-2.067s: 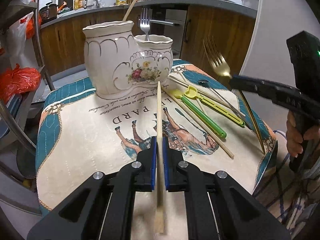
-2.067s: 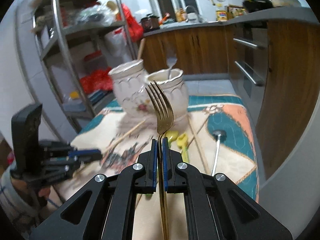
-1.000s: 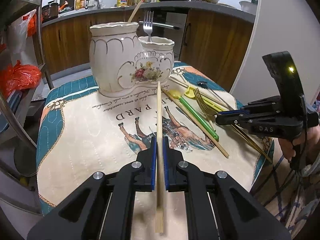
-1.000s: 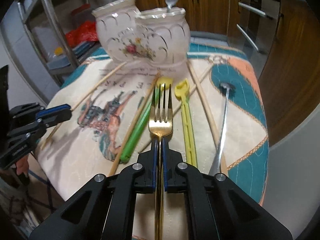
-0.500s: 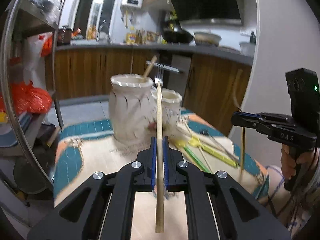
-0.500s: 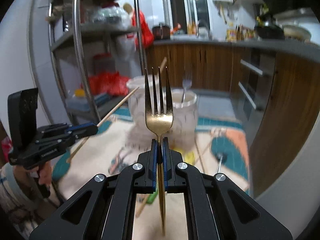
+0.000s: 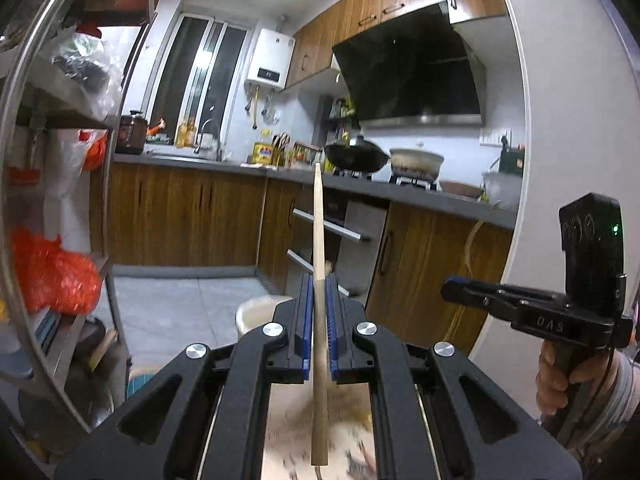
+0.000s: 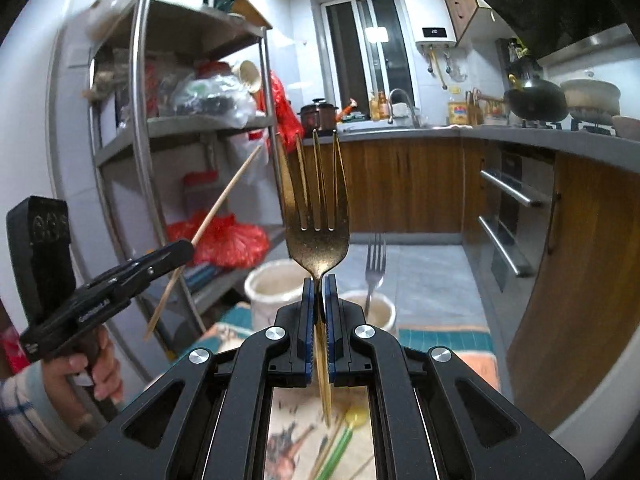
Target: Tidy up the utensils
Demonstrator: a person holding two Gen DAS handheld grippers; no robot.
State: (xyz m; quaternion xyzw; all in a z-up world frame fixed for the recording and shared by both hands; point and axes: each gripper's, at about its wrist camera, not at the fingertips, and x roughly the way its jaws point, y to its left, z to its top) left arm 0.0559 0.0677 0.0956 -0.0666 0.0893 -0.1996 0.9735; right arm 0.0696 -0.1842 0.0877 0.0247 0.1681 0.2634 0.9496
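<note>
- Now the left gripper [image 7: 318, 300] has its jaws clamped on a wooden chopstick [image 7: 319, 248], long axis running straight up and forward, thin tip toward the kitchen counter, thick end hanging back over the desk [image 7: 292, 432]
- Likewise the right gripper [image 8: 319, 296] has its jaws closed on the neck of a gold fork [image 8: 316, 216], tines up, handle pointing down behind the jaws
- Below both, the twin ceramic holder [image 8: 276, 284] stands on the desk, a silver fork [image 8: 374, 260] upright in its nearer cup
- A green-handled utensil [image 8: 336, 452] lies flat on the patterned cloth
</note>
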